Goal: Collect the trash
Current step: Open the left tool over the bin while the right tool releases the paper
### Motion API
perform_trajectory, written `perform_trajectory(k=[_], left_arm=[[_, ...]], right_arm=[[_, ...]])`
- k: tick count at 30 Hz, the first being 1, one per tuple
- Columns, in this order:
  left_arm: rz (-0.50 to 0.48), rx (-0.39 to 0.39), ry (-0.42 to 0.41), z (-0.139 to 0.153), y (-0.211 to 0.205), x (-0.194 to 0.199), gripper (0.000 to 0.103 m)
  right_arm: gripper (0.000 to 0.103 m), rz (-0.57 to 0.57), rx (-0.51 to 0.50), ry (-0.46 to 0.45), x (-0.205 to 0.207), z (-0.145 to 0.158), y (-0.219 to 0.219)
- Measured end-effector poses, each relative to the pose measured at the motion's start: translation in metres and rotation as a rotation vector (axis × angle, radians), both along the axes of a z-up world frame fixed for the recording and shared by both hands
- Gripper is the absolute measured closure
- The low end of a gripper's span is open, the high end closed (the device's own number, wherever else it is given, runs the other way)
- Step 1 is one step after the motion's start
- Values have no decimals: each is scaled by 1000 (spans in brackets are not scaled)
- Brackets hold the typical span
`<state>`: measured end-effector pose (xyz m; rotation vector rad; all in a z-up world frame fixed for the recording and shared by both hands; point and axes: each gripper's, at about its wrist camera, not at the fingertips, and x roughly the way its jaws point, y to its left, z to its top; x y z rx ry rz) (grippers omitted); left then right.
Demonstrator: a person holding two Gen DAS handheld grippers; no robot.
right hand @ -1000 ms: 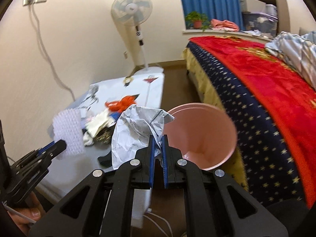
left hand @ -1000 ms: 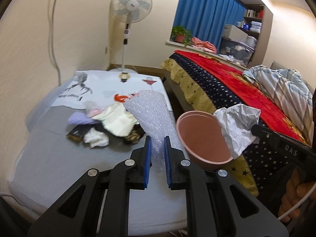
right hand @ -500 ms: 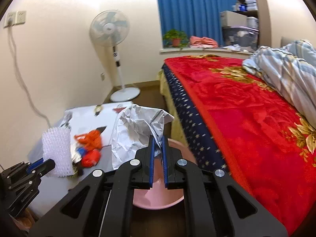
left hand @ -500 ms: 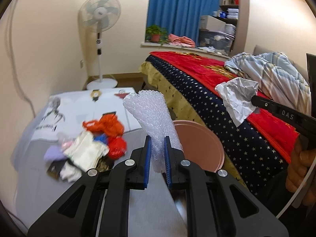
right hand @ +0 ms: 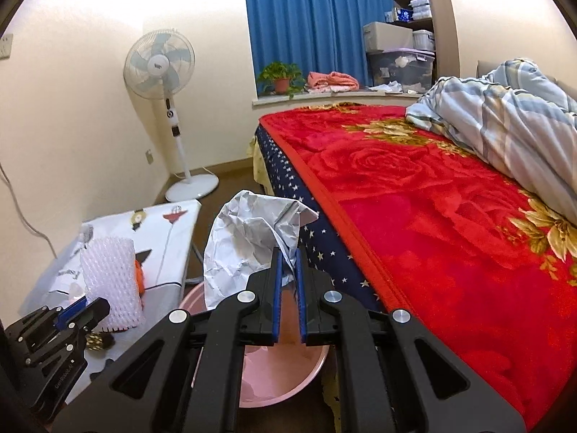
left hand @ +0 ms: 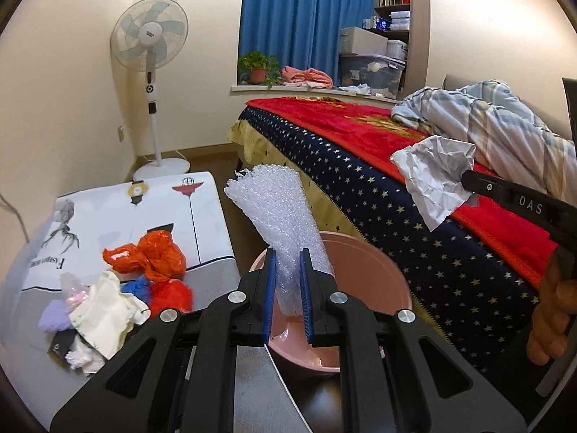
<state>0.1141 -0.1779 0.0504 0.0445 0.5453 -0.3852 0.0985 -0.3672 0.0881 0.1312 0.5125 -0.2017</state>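
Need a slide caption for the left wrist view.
Left gripper holds bubble wrap above the pink bin.

Brightness: both views are well lit, warm and even, the cream wall (left hand: 72,83) glowing brightest.
Light source: overhead, out of frame; the upper wall in the right wrist view is washed out to near white.
Curtain (left hand: 295,29): drawn, showing no daylight through it.
Shadows: soft; the darkest patch lies on the floor under the black gripper frames.
Glare: small highlights on the gripper bolts and a sheen inside the pink basin (left hand: 375,270).
Sharpness: crisp throughout, no motion blur; print on the table cloth (left hand: 119,213) is readable.
Distortion: strong fisheye bending, with black vignette at all corners.
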Motion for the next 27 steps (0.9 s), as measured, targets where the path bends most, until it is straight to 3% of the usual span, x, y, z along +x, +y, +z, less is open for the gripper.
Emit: perform_trajectory(k=[11, 27], left_arm=[[-18, 28, 31, -24, -3, 29, 90], [-44, 38, 68, -38, -10, 42, 90]], right_arm=[[95, -31, -50, 53, 25, -16, 8], [95, -33, -74, 73, 37, -25, 13]])
